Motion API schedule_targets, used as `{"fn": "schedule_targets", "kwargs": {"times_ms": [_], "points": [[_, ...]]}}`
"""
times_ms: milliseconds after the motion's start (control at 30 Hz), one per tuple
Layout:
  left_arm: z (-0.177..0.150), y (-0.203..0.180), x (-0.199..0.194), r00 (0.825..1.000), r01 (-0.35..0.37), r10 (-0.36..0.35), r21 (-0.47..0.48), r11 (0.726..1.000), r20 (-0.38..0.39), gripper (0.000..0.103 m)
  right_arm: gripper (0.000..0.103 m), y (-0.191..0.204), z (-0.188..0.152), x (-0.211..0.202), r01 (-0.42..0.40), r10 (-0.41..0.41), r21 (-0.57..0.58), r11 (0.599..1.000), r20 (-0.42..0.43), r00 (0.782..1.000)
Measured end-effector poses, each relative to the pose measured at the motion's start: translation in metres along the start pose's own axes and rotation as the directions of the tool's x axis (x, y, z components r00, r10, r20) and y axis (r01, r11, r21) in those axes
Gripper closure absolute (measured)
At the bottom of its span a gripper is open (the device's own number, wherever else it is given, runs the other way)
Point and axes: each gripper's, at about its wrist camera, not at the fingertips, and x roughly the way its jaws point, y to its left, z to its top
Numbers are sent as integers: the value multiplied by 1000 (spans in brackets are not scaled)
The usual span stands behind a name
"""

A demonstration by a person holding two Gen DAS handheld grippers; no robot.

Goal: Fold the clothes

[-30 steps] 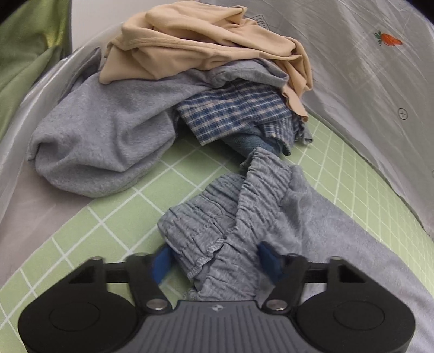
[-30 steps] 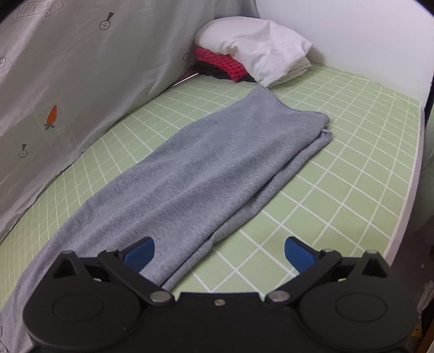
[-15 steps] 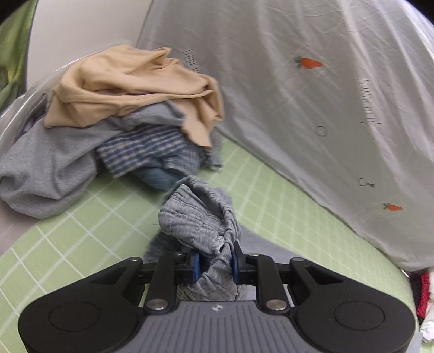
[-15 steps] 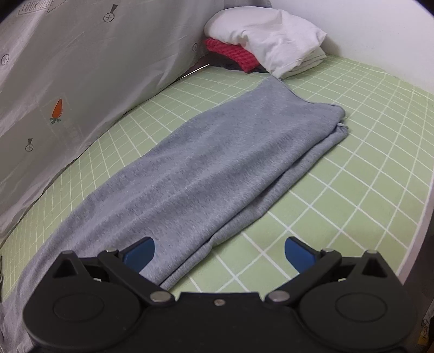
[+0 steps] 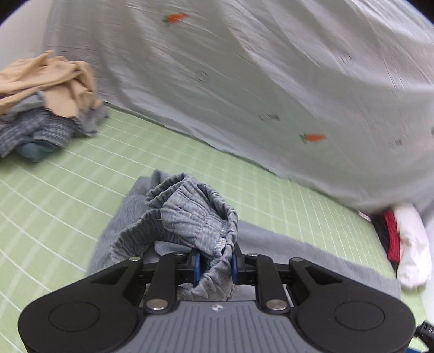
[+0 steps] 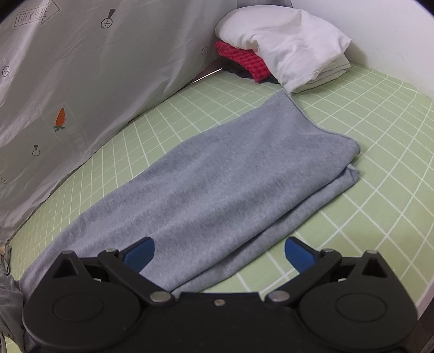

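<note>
Here the waistband (image 5: 190, 217) is being pinched by the left gripper (image 5: 214, 264); the right gripper (image 6: 219, 251) is being held spread above the trousers (image 6: 217, 176).

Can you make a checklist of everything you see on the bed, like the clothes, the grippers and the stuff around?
Surface: green checked sheet, mostly bare.
Job's things: grey sweatpants lie stretched flat; their elastic waistband is bunched and lifted.
Clutter: unfolded clothes pile, tan garment on top, plaid one beneath; white and red stack in the far corner.
Grippers: left gripper is shut on the waistband; right gripper is open above the trouser legs, holding nothing.
Cables: a dark bit at the left view's lower right corner, too little to tell.
Surroundings: grey carrot-print curtain along the bed; white wall behind the stack.
</note>
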Motion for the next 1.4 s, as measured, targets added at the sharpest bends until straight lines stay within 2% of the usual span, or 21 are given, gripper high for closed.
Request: {"fn": "schedule_targets", "kwargs": {"times_ms": [67, 167, 233, 367, 467, 533, 567, 633, 700, 833, 967, 1233, 1267, 1300, 1333, 1400], "points": [[-13, -19, 17, 998, -27, 28, 21, 999, -59, 80, 0, -12, 8, 2, -1, 1, -8, 1000, -2, 1000], [-34, -37, 40, 986, -83, 90, 48, 995, -143, 79, 0, -29, 17, 3, 0, 0, -10, 1000, -5, 1000], [-43, -40, 46, 980, -106, 112, 43, 993, -167, 77, 0, -40, 21, 4, 1, -1, -9, 1000, -7, 1000], [-45, -39, 40, 981, -122, 121, 3, 993, -152, 77, 0, -56, 26, 6, 6, -6, 2, 1000, -14, 1000], [-41, -49, 34, 985, -109, 111, 20, 994, -130, 63, 0, -63, 25, 8, 7, -7, 14, 1000, -28, 1000], [-39, -56, 29, 991, -60, 63, 31, 998, -119, 52, 0, -63, 22, 10, 7, -7, 15, 1000, -38, 999], [-38, -59, 27, 993, -29, 32, 31, 999, -118, 50, 0, -62, 21, 10, 6, -5, 14, 1000, -41, 999], [-37, -63, 22, 993, 28, -23, 35, 999, -115, 50, 0, -58, 17, 10, -2, 2, 12, 1000, -44, 999], [-33, -66, 17, 994, 32, -26, 57, 998, -107, 50, 0, -54, 13, 10, -10, 10, 12, 1000, -46, 999], [-20, -50, 2, 997, 25, -23, 22, 999, -68, 50, 0, -43, 6, 8, -19, 20, 11, 1000, -44, 999], [-6, -24, -6, 999, -17, 15, -42, 999, -49, 50, 0, -32, -5, 7, -19, 20, 13, 1000, -52, 998], [5, -18, 29, 991, -21, 18, -18, 1000, -134, 52, 0, -18, -13, 4, -3, 4, 21, 1000, -52, 999], [4, -17, 36, 989, -27, 22, -30, 999, -145, 52, 0, -17, -13, 3, 2, -1, 20, 1000, -48, 999], [3, -16, 42, 987, -31, 24, -41, 999, -157, 57, 0, -17, -13, 2, 8, -7, 22, 1000, -46, 999], [3, -15, 48, 985, -27, 18, -51, 998, -171, 74, 0, -19, -13, 2, 13, -12, 28, 1000, -45, 999], [2, -14, 57, 983, -6, -7, -69, 998, -185, 90, 0, -22, -13, 1, 24, -22, 45, 999, -43, 999]]}}
